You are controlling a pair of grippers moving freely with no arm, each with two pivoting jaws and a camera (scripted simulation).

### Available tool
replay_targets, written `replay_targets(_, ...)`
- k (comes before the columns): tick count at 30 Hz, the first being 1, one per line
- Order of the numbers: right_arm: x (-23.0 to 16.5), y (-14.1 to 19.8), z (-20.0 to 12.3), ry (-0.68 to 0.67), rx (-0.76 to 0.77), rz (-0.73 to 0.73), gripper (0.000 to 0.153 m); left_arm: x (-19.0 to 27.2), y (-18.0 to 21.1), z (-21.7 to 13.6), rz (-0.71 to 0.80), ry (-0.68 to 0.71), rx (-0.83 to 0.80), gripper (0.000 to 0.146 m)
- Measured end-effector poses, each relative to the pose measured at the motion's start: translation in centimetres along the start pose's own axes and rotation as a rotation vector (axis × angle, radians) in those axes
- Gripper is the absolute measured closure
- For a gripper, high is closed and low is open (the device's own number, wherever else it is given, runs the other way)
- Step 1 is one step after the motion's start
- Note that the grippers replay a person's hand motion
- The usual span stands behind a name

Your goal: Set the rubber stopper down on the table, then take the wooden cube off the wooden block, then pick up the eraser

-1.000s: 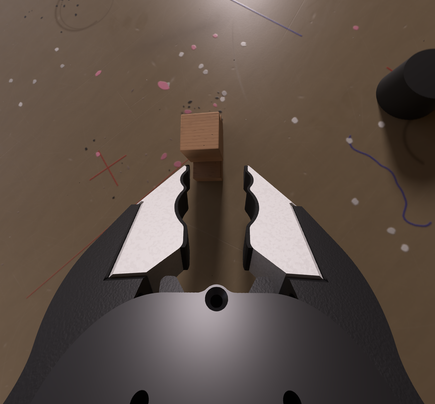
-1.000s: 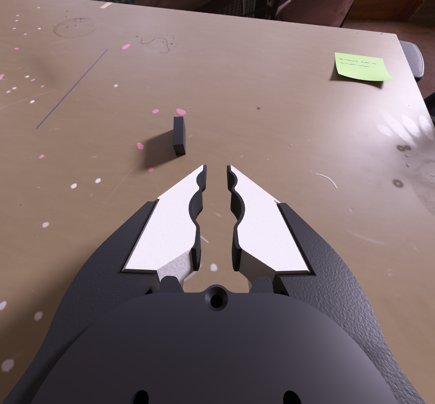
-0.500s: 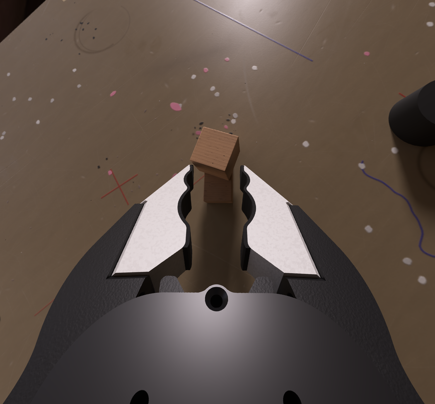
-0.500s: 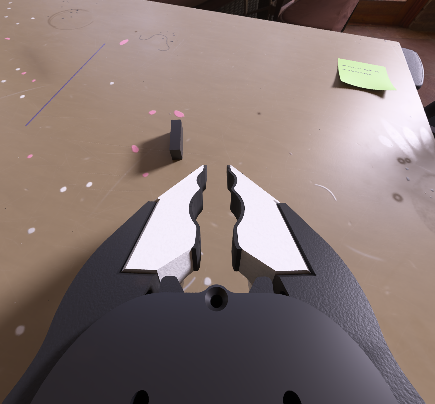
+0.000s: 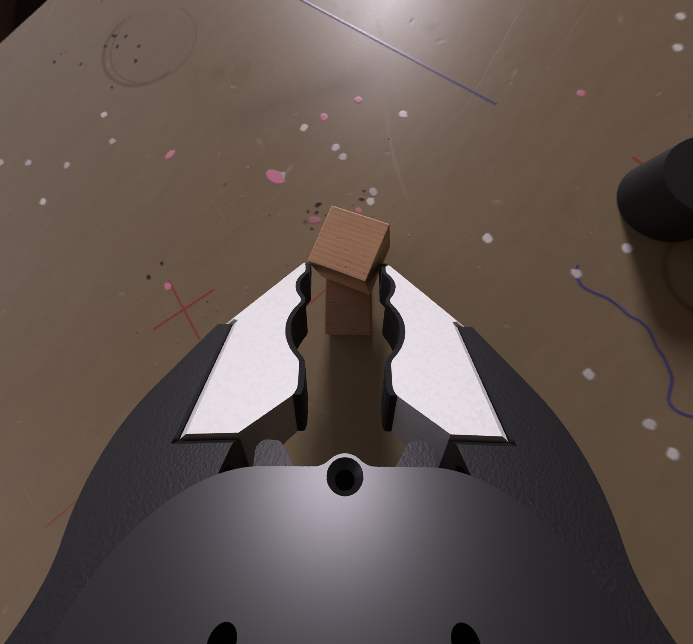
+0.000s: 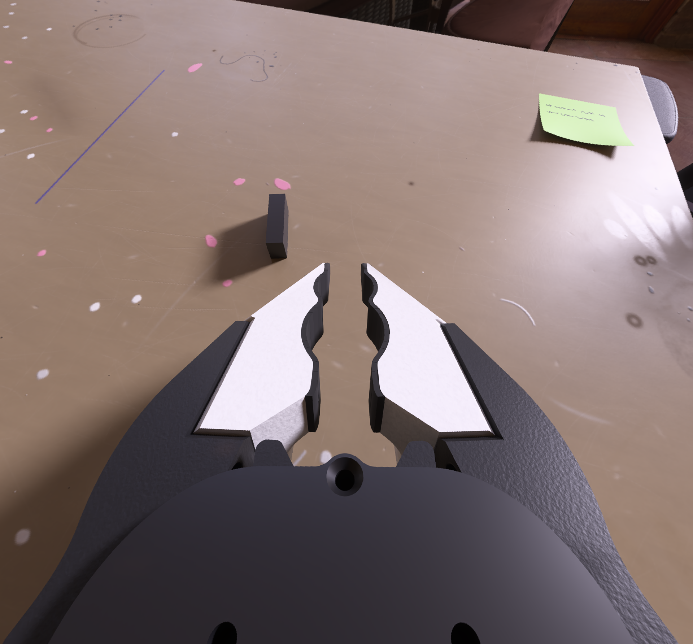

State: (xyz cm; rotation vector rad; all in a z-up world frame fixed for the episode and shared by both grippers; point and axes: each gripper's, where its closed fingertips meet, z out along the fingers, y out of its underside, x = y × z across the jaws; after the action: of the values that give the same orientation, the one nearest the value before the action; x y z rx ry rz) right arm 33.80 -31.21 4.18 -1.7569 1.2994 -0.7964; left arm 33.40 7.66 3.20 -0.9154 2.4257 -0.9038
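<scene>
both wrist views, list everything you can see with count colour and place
wooden cube: 1, brown, tilted atop the wooden block, between the left claw's fingertips
wooden block: 1, light tan, upright on the table under the cube
rubber stopper: 1, black, on the table at the right edge of the left wrist view
eraser: 1, dark grey, on edge, ahead-left of the right claw
sticky note: 1, green, far right corner
table: 1, brown, paint-speckled
left claw: 1, black and white, open around the cube
right claw: 1, black and white, open, empty
</scene>
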Motion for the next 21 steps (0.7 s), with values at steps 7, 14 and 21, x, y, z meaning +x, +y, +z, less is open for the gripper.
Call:
replay_targets(7, -0.1, 0.0, 0.1, -0.003, -0.003, -0.011, 0.137, -0.7, 0.5, -2.5, -0.066, -0.033, 0.037, 0.11)
replay_targets(14, -0.3, -0.1, 0.1, -0.005, -0.001, -0.019, 0.137, -1.9, 3.5, -6.5, -0.158, -0.116, 0.062, 0.11)
replay_targets(21, -0.1, -0.5, -0.3, -0.025, 0.041, 0.023, 0.137, -3.0, 6.8, -9.5, -0.282, -0.127, 0.084, 0.11)
